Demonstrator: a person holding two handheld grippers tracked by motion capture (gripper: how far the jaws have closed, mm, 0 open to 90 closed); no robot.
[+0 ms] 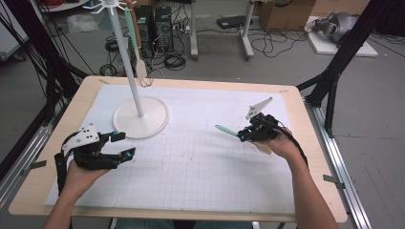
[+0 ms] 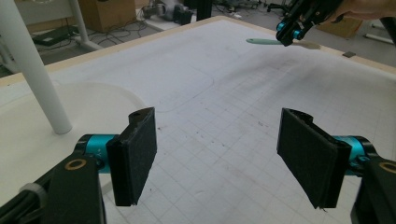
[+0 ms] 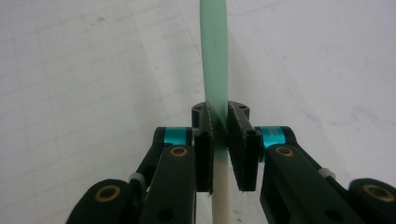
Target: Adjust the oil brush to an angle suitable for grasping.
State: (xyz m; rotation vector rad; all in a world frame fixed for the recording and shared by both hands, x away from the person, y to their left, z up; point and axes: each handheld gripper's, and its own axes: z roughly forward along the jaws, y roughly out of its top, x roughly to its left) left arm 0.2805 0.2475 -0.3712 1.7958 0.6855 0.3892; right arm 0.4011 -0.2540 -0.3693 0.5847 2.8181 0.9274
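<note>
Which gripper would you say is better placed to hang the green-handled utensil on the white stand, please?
Probably the right gripper: its jaws are already shut on the green-handled utensil. The left gripper is open and holds nothing, though it sits nearer the white stand.

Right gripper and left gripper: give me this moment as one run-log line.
right gripper: shut on green-handled utensil, held above mat | left gripper: open, empty | rack: one utensil hanging

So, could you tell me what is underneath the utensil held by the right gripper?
Below the utensil in the right gripper lies the white gridded mat. The strip directly beneath its handle is covered.
</note>
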